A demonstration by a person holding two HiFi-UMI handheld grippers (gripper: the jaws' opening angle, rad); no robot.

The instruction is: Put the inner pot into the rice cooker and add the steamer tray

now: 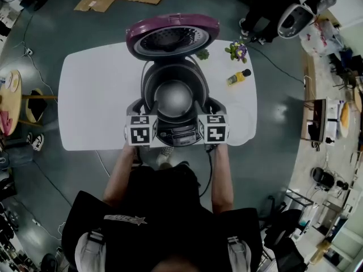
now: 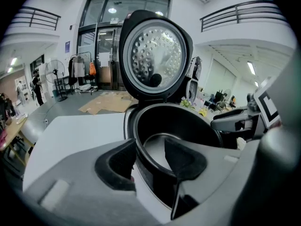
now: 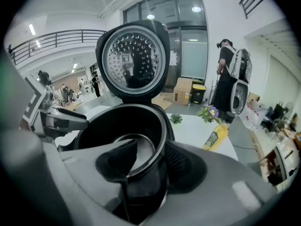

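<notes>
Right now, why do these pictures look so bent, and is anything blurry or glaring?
Head view: the wide lens bows the white table and floor, and the corners darken. Left gripper view: a black round border, curved balcony railings, soft near fingers, a sharp rice cooker lid. Right gripper view: same rounding; bright reflections speckle the lid's dimpled plate.

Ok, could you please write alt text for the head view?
From above, a person holds the left gripper and right gripper at opposite sides of the inner pot, which sits in the open rice cooker on a white table. A yellow bottle stands nearby.
</notes>
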